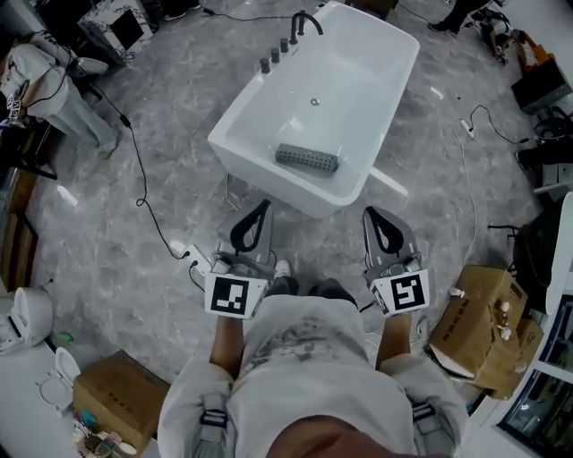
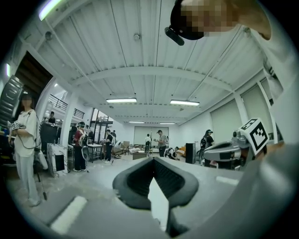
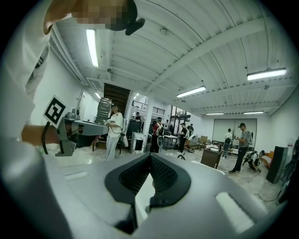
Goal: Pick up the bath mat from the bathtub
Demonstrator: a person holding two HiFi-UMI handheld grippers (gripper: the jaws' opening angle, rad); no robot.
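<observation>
The grey bath mat (image 1: 307,158) lies rolled up on the floor of the white bathtub (image 1: 389,85), near the tub's closer end. My left gripper (image 1: 261,206) and right gripper (image 1: 372,213) are held side by side just short of that end, pointing toward the tub and apart from the mat. Both are shut with nothing between the jaws. In the left gripper view the left gripper (image 2: 153,160) has its tips meeting, and in the right gripper view so does the right gripper (image 3: 150,157). The mat is not visible in either gripper view.
A dark faucet (image 1: 304,21) with knobs stands at the tub's far end. A black cable (image 1: 139,170) runs to a power strip (image 1: 190,254) left of my feet. Cardboard boxes (image 1: 479,326) sit at the right and lower left (image 1: 116,398). People stand far across the hall.
</observation>
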